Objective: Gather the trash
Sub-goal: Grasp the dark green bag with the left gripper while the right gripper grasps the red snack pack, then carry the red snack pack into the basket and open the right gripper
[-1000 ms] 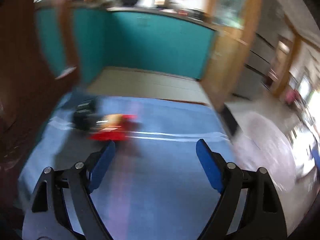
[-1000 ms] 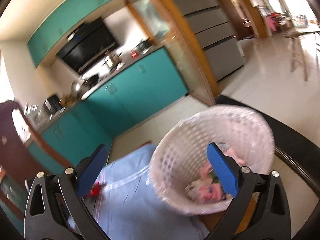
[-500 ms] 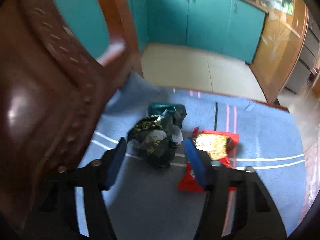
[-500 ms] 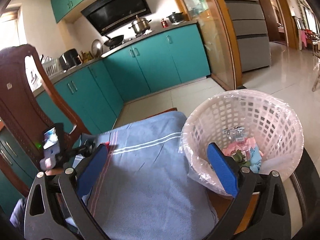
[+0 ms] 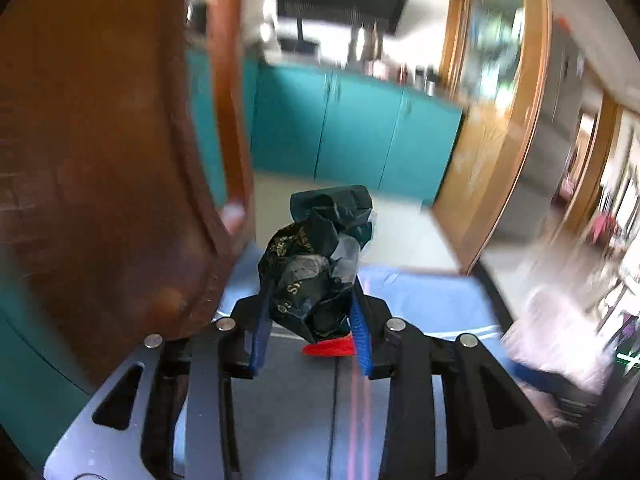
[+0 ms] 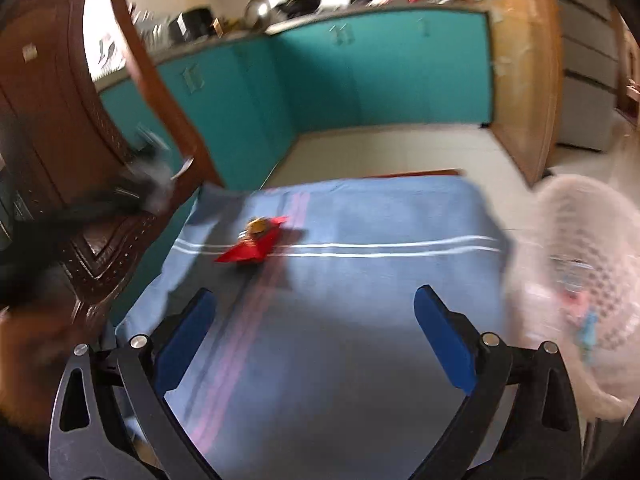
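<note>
A crumpled dark wrapper (image 5: 320, 240) sits between the blue pads of my left gripper (image 5: 312, 292). The jaws are closing and the pads press its sides. The wrapper hangs clear above the blue cloth (image 5: 420, 300). A red wrapper (image 5: 328, 348) with a gold patch lies on the cloth just beneath it. In the right wrist view the red wrapper (image 6: 252, 246) lies left of the middle of the cloth. My right gripper (image 6: 314, 292) stands open over the near part of the cloth, nothing between its fingers. The white lattice basket (image 6: 580, 280) with trash inside stands at the right.
A carved brown wooden chair (image 5: 100, 160) rises close on the left of the cloth-covered table, and its back (image 6: 80, 120) also fills the left of the right wrist view. Teal cabinets (image 6: 360, 80) and a tiled floor lie beyond the table's far edge. The basket (image 5: 560, 332) is blurred at right.
My left gripper closed on the dark wrapper and lifted it off the cloth, leaving the red one. My right gripper swung left from the basket to over the cloth.
</note>
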A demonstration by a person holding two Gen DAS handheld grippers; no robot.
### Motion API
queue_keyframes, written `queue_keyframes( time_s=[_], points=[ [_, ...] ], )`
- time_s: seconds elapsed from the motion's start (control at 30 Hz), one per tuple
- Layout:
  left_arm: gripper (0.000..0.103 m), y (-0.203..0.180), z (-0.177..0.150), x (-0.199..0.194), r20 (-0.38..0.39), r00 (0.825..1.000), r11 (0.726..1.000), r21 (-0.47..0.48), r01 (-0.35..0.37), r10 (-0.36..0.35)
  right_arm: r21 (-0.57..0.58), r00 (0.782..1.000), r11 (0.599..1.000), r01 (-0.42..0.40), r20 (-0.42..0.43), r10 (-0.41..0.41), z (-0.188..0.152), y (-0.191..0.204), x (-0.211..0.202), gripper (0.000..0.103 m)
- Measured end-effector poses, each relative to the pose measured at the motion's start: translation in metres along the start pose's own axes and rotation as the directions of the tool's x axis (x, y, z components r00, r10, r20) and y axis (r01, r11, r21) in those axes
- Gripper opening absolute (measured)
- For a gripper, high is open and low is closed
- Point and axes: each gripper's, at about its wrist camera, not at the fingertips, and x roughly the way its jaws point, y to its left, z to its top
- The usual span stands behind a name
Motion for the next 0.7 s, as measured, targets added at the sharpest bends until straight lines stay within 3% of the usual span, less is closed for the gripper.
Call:
queue_keyframes(
  time_s=[0.1,0.2,0.27,0.37,0.47,0.6,0.7],
  points=[
    [0.036,0.005,-0.024,-0.058,0.112,0.994,1.000,-0.020,-0.013,0.015,-0.016,0.998,1.000,0.016,-0.055,-0.017,0.019,0.025,0.053,0.094],
    [0.036,0.010,-0.037,-0.080,0.127,0.992,1.000,-0.030,-0.002,0.006,0.021,0.993,1.000,0.010,-0.118,-0.007,0.035,0.043,0.098,0.088],
    [0.036,0.007,-0.037,-0.073,0.105,0.994,1.000,-0.006,0.008,-0.007,-0.007,0.986,0.999,0.044,-0.163,-0.045,0.039,0.057,0.125,0.081],
    [0.036,0.012,-0.034,-0.066,0.078,0.997,1.000,-0.008,0.011,-0.010,0.009,0.966,0.999,0.046,-0.254,-0.042,0.035,0.057,0.150,0.035],
    [0.036,0.011,-0.034,-0.049,0.044,0.999,1.000,-0.019,0.025,-0.024,0.019,0.984,0.999,0.030,-0.177,-0.026,0.033,0.053,0.119,0.029],
    [0.036,-0.001,-0.035,-0.037,0.010,0.999,0.999,0.007,0.043,-0.043,-0.005,0.998,1.000,-0.029,-0.056,0.028,0.022,0.041,0.037,0.028],
    [0.036,-0.012,-0.039,-0.029,-0.017,0.998,0.998,0.026,0.063,-0.062,-0.062,1.000,0.998,-0.004,0.023,0.005,0.004,0.024,-0.028,0.028]
  ],
)
